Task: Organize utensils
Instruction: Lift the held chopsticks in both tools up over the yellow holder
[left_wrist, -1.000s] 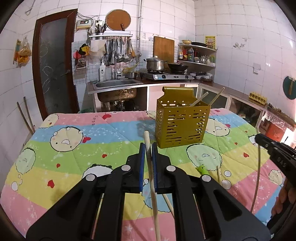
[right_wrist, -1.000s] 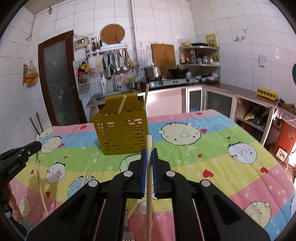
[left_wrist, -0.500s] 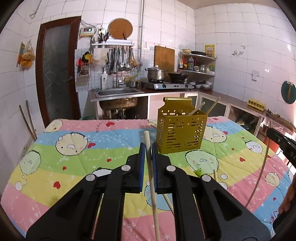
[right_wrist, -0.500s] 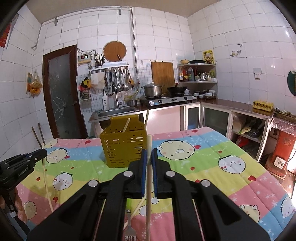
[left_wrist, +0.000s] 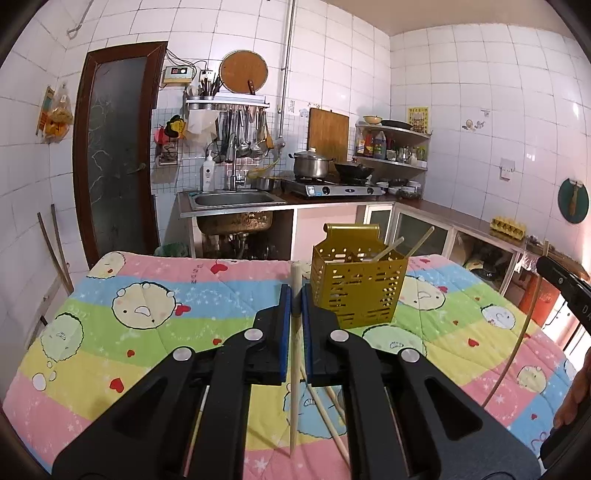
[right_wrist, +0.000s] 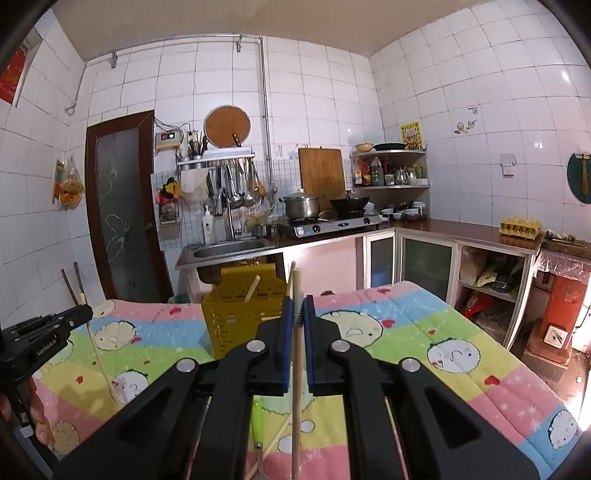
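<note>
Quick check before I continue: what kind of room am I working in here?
A home kitchen, most likely: a steel sink, a gas stove carrying a pot, and ladles hanging from a wall rack.

Left gripper (left_wrist: 295, 295) clamps a chopstick (left_wrist: 293, 354) upright above the quilt (left_wrist: 110, 332); yellow basket (left_wrist: 356, 290) near far edge, holding two sticks.

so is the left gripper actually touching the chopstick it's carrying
Touching: the left wrist view shows the left gripper with both blue pads pressed against the chopstick.
</note>
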